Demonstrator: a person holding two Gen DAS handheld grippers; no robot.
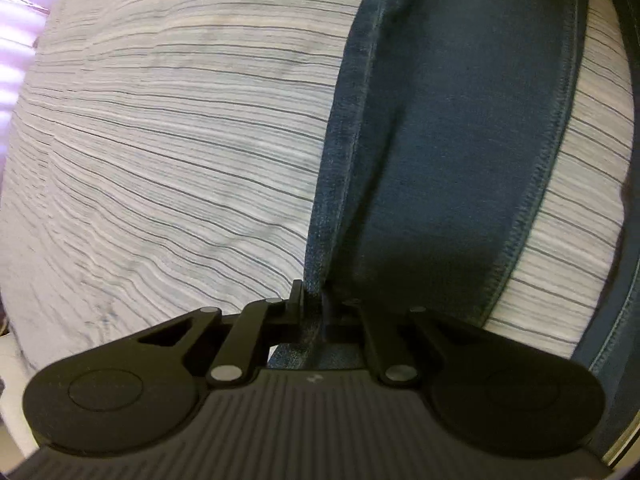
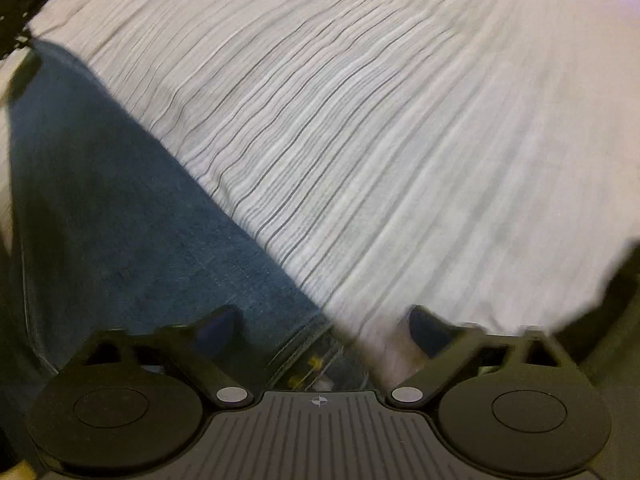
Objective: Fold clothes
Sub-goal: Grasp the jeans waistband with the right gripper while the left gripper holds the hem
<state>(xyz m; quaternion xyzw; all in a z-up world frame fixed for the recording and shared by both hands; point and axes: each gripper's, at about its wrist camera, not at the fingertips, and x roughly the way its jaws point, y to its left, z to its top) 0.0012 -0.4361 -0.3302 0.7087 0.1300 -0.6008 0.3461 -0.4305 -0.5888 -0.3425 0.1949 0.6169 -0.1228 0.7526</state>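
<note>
Two close views look steeply down on a pair of dark blue jeans (image 1: 460, 128) spread over a bedspread (image 1: 168, 128) of pale grey fabric with thin dark stripes. In the left wrist view, the left gripper (image 1: 314, 292) has its black jaws pressed together, pinching a raised fold of denim along the jeans' stitched side seam; a trouser leg runs from the jaws to the far edge, slightly right of centre, with striped cloth on both sides. In the right wrist view, which is blurred, the right gripper (image 2: 324, 320) has its jaws spread wide above the near edge of the jeans (image 2: 120, 216). The denim fills the left and near-left, and yellow stitching shows between the fingers (image 2: 218, 322), which do not press on it. The bedspread (image 2: 380, 140) fills the right and far side.
</note>
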